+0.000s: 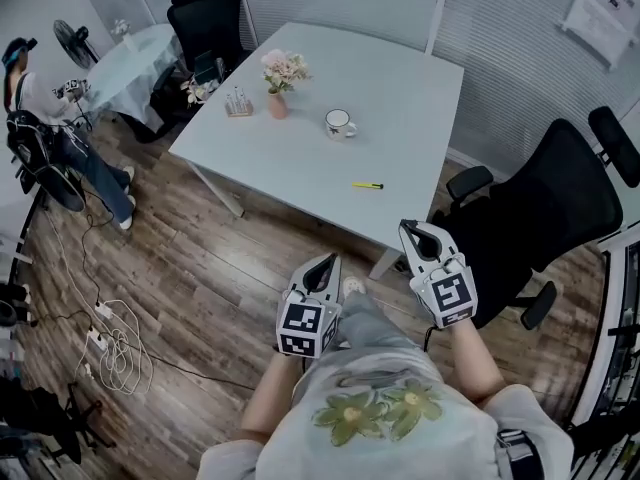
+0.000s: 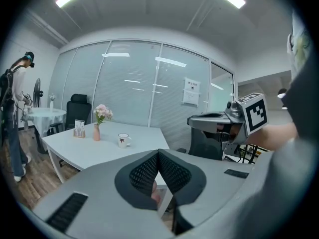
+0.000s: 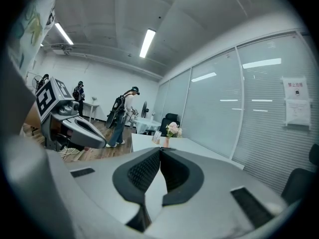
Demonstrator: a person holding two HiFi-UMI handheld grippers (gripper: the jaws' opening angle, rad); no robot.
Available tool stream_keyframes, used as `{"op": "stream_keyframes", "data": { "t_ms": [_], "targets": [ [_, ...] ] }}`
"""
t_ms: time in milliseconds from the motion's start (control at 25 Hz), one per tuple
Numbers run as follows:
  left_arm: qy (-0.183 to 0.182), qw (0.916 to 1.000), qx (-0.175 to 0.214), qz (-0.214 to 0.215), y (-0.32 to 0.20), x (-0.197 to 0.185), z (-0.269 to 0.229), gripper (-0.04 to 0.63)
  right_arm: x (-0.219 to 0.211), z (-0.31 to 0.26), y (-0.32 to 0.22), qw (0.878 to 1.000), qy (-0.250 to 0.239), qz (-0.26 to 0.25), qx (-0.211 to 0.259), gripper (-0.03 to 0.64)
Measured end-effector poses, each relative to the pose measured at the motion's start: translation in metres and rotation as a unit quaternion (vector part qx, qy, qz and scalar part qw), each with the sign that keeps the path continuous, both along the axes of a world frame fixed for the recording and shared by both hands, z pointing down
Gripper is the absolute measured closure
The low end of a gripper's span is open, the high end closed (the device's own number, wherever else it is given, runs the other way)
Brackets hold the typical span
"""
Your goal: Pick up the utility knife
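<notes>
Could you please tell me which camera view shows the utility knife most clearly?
The head view: the yellow utility knife lies in full sight by the white table's near edge. The left and right gripper views show parts of the table but no knife that I can make out.

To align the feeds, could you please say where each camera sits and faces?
Head view: on the head, steeply down at table and utility knife; left gripper, right gripper, shirt show.
Left gripper view: on left gripper, along shut jaws toward mug; right gripper shows.
Right gripper view: on right gripper, along shut jaws toward table; left gripper shows.
Shared: the flower vase.
</notes>
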State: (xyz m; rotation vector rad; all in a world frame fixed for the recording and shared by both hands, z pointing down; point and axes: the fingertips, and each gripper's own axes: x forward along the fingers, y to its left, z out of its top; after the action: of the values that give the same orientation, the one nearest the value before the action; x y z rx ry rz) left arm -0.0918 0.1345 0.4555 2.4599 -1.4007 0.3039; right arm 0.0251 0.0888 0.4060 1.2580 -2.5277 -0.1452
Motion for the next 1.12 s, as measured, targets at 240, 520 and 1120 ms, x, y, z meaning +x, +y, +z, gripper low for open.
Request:
{"op": "stream_keyframes", "data": {
  "t_ms": [240,520,1120],
  "targets": [
    [-0.014,0.9999,-0.003,0.002,-0.056,-0.008,0.0,0.592,-0.01,-0.005,-0.066,1.0,0.008,-0.015,-0.003,0.557],
    [-0.023,0.9997,-0.007,0.007,-0.113,-0.005,0.0,0.592,-0.003,-0.011,-0.131,1.0,0.009,-0.022,0.0,0.473],
    [-0.017,0.9996,-0.018,-0.014,-0.201,0.001,0.01,0.592,0.0,0.027,-0.218,0.998,0.019,-0.049,-0.04,0.473]
  ]
}}
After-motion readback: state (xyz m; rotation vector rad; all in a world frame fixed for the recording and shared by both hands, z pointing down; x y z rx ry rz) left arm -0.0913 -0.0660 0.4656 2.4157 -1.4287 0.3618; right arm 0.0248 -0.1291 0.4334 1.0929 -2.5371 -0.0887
